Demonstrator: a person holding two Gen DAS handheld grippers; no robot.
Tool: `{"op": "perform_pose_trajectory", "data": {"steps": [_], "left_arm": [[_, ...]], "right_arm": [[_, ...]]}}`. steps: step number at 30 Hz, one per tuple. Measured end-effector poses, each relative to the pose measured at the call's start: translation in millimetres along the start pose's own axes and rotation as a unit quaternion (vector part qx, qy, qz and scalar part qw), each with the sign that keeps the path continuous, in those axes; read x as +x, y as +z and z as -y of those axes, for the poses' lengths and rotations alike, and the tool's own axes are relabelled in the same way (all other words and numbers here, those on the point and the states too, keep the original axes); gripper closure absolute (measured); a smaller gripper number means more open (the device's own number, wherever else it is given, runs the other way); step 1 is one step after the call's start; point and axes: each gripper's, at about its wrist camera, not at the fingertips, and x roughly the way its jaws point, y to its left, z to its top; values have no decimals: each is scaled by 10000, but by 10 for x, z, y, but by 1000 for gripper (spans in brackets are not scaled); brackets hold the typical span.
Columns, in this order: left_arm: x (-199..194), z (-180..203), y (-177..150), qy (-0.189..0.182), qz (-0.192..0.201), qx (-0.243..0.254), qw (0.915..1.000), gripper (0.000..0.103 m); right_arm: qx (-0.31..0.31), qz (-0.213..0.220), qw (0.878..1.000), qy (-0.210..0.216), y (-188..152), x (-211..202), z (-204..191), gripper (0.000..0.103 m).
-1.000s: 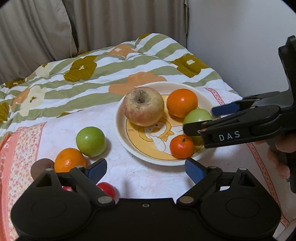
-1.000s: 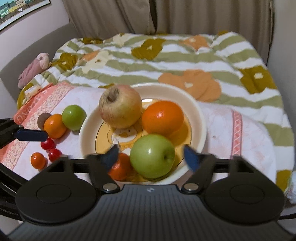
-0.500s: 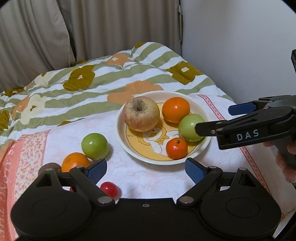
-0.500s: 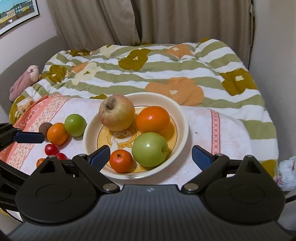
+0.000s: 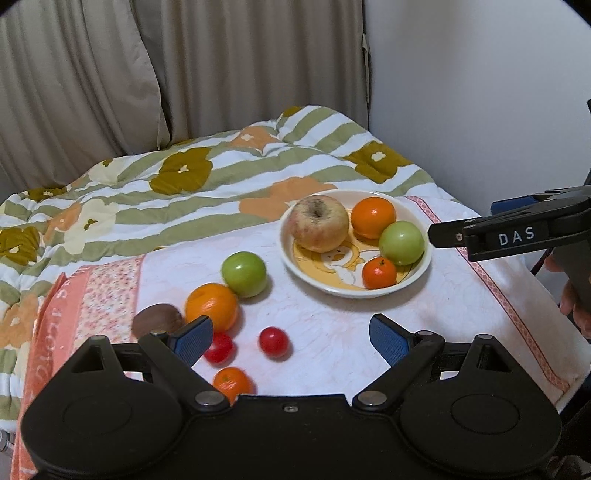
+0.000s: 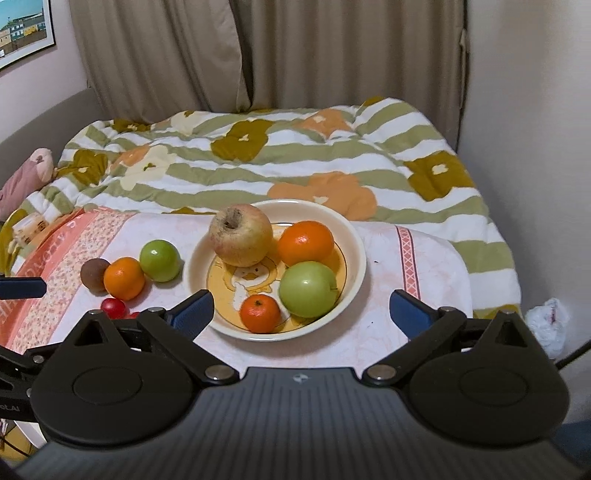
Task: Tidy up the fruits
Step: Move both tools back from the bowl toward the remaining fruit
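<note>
Setting: home bedroom. Evidence — bed with a striped, flowered quilt (image 6: pixel 295 166); beige curtains (image 6: pixel 258 55) behind it; framed picture (image 6: pixel 22 33) on the wall at left; pink soft toy (image 6: pixel 26 177) at the bed's edge. Pink cloth (image 5: pixel 332 314) spread over the near end — fruit lies on it.
</note>
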Motion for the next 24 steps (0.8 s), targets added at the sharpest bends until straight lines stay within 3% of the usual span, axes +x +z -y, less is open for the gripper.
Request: {"op": "perform_pose_trajectory", "data": {"steps": [14, 24], "left_arm": [[-281, -733, -287, -200, 132, 163, 9996, 3], [205, -1418, -316, -104, -89, -131, 9998, 3]], "right_arm": [[128, -124, 9998, -20, -96, -306, -907, 0], [498, -207, 9985, -76, -127, 31, -1508, 0]]}}
